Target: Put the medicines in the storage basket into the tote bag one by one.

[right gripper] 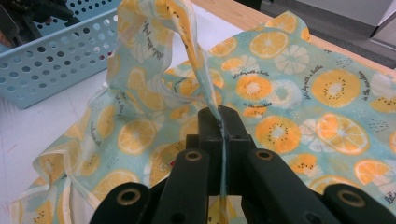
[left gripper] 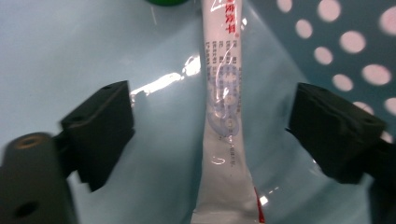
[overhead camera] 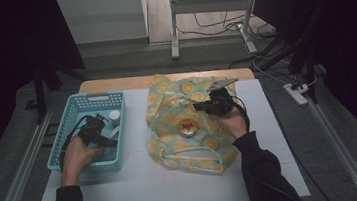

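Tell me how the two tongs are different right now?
The left tongs are wide open; the right tongs are squeezed shut. The left tongs hold nothing, with a long white plastic sachet lying between their jaws, while the right tongs pinch the orange-slice patterned cloth bag. The left tongs reach down into the light blue plastic basket; the right tongs are over the bag. Both have black jaws.

Claws [overhead camera: 104,138] [overhead camera: 202,106] over basket [overhead camera: 97,100] and cloth [overhead camera: 192,154]
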The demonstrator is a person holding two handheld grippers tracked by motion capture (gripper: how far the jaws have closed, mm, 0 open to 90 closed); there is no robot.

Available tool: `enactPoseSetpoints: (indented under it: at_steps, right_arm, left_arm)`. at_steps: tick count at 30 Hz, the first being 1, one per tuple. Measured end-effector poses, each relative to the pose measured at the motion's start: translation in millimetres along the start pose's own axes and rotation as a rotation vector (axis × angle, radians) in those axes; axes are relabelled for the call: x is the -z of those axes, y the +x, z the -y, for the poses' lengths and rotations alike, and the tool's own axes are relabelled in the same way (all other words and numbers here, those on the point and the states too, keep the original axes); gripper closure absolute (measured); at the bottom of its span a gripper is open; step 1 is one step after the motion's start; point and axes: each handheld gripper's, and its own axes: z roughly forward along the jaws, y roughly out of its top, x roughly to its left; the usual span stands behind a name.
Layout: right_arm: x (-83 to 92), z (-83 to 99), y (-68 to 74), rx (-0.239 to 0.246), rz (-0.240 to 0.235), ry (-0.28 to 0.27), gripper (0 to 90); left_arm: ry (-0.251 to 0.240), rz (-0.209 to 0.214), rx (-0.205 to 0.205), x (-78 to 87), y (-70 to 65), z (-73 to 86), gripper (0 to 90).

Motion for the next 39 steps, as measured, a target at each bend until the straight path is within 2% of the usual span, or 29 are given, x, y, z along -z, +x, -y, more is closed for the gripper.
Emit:
enactPoseSetpoints:
  at_steps: [7,16,30,39]
  right_arm:
    - [-0.7,0.0,0.6,0.004,-0.002,0.002,89.0]
    - [0.3,-0.3,0.6,0.003,-0.001,0.001,89.0]
    - [0.1,-0.1,0.6,0.003,0.0,0.001,89.0]
    - [-0.5,0.3,0.4,0.006,-0.001,0.001,89.0]
  left_arm:
    - [-0.007,0.021,0.006,1.9,0.4,1.0,44.5]
    - [-0.014,0.039,0.017,3.2,0.6,1.8,71.4]
    - [0.007,0.024,0.018,4.9,-2.9,-0.5,73.7]
    - [-0.017,0.014,0.036,11.3,-0.8,0.3,73.8]
